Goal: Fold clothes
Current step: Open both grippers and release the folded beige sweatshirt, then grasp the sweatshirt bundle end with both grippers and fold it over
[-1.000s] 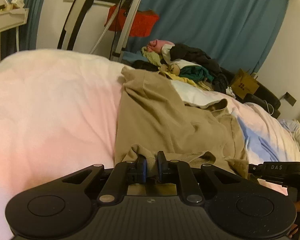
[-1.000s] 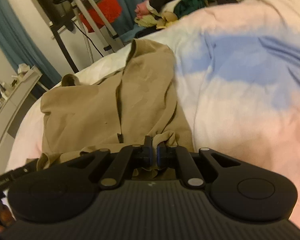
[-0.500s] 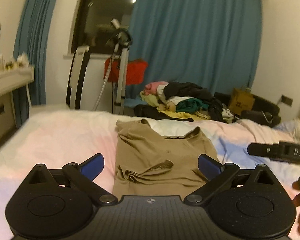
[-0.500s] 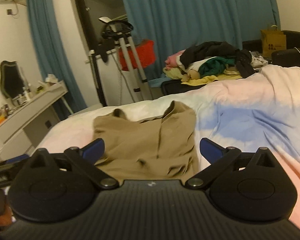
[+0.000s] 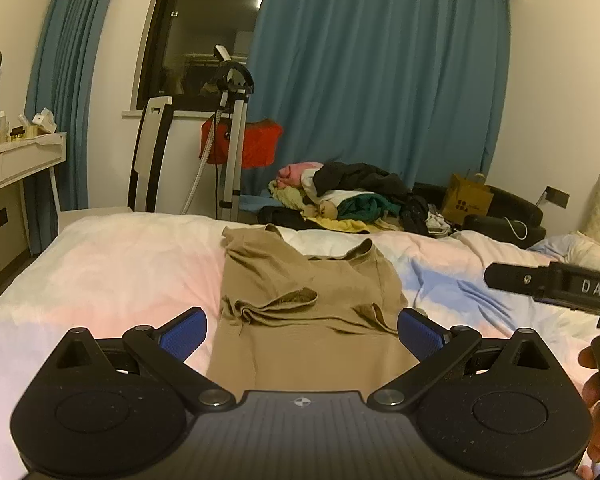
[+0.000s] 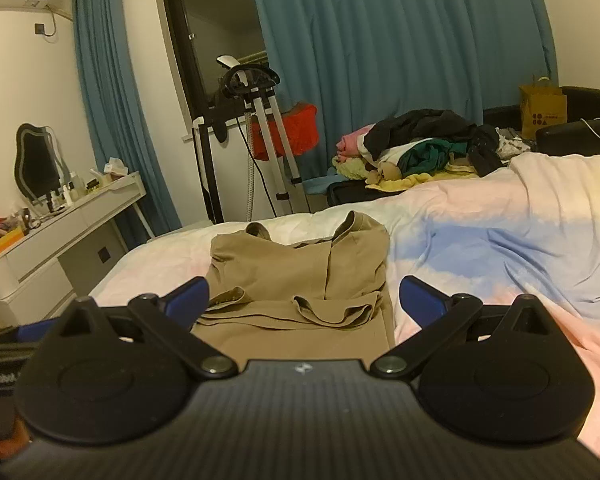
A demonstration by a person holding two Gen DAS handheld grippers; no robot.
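Observation:
A tan garment (image 5: 304, 304) lies partly folded on the bed, its near hem doubled over the middle; it also shows as the tan garment (image 6: 300, 276) in the right wrist view. My left gripper (image 5: 302, 330) hovers open above the garment's near end, blue pads wide apart and empty. My right gripper (image 6: 304, 300) is likewise open and empty, held back from the cloth. The right gripper's black body (image 5: 556, 286) juts in at the right of the left wrist view, with fingers of a hand (image 5: 590, 384) below it.
The bed's pastel duvet (image 5: 100, 276) spreads around the garment. A heap of unfolded clothes (image 5: 352, 196) sits beyond the bed's far edge. A white dresser (image 6: 60, 232) with bottles stands left. A stand (image 5: 232, 140), red cloth and blue curtains are behind.
Both grippers were shut on the garment's edge a second ago. They have since let go, opened wide and pulled up and back; the garment now rests folded on the bed.

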